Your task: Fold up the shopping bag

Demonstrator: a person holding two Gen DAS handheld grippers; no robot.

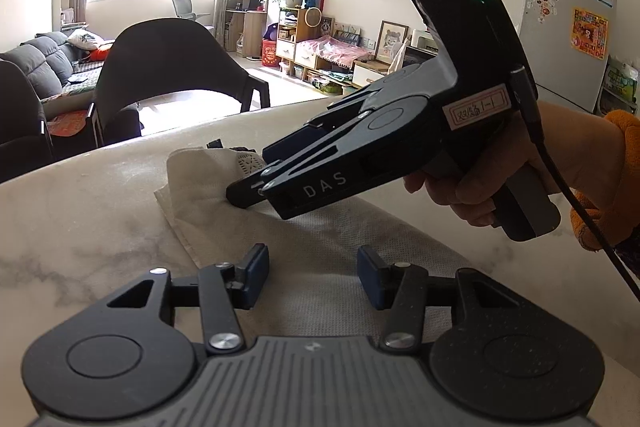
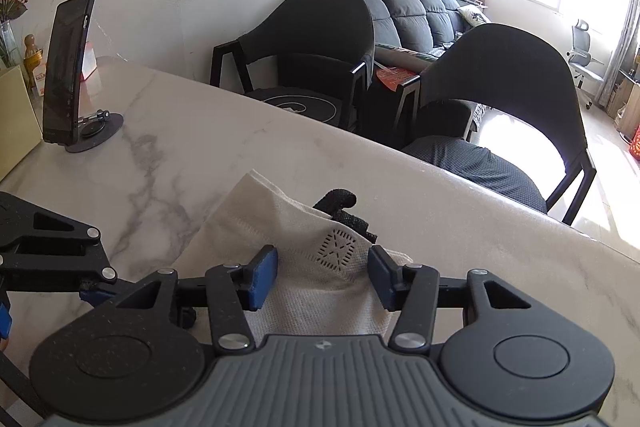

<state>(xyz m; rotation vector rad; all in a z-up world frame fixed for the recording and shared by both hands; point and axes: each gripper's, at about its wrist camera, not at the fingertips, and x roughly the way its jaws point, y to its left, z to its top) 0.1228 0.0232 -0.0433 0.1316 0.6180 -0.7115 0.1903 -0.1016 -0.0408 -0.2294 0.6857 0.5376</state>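
Both tongs [image 1: 312, 277] [image 2: 323, 277] parted over white shopping bag [image 2: 304, 267] on table [image 2: 200, 147]

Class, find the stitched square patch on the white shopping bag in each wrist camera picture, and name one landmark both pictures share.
Left wrist view: the stitched square patch lies left of centre on the far folded end of the shopping bag, beside the right gripper.
Right wrist view: the patch sits low centre, between the right gripper's open fingers.
Shared landmark: the dark curved-back chair beyond the table.
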